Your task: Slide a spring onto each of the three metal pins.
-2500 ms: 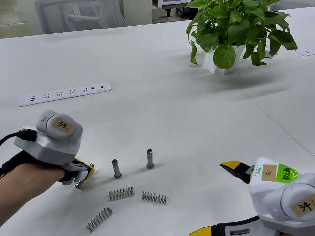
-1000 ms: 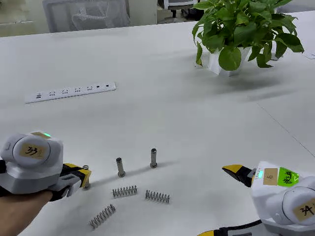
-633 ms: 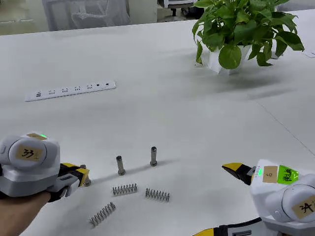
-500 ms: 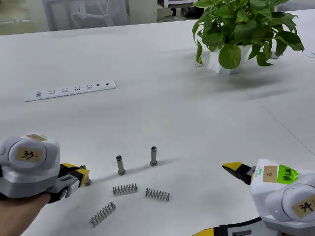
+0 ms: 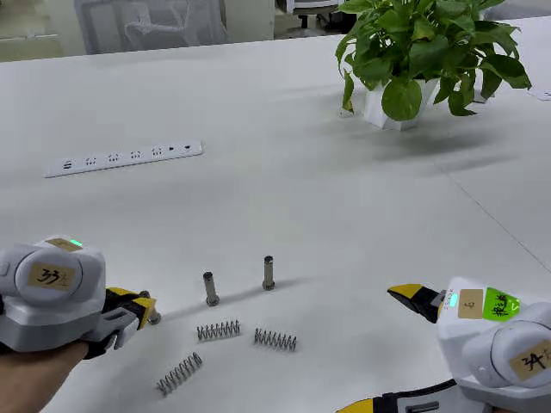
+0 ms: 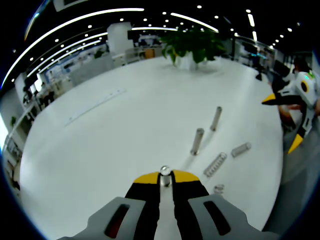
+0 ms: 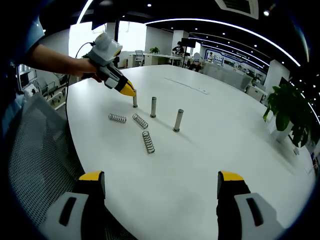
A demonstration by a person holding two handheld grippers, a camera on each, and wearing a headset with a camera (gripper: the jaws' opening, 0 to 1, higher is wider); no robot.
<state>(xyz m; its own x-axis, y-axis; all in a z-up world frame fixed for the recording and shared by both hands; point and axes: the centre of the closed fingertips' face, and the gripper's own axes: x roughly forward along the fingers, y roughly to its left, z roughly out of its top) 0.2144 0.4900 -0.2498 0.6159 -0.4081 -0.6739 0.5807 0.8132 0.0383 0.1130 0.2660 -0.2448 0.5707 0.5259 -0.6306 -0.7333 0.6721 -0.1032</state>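
Three short metal pins stand on the white table: the left pin [image 5: 152, 313], the middle pin [image 5: 209, 289] and the right pin [image 5: 268, 273]. My left gripper [image 5: 143, 305] is shut on the left pin [image 6: 164, 174], whose rounded head shows between the yellow tips. Three springs lie loose in front of the pins: one [image 5: 218, 329] near the middle pin, one [image 5: 275, 340] to its right, one [image 5: 179, 373] nearer me. My right gripper [image 7: 160, 177] is open and holds nothing, well to the right of the springs [image 7: 148, 141].
A white power strip [image 5: 125, 159] lies at the back left. A potted green plant [image 5: 422, 52] stands at the back right. A table seam [image 5: 491, 225] runs along the right side. Bare table surface [image 5: 344, 249] lies between the pins and the right gripper.
The left gripper's body has dropped lower and further left while its tips stay at the left pin, which now shows. The right gripper has hardly moved.
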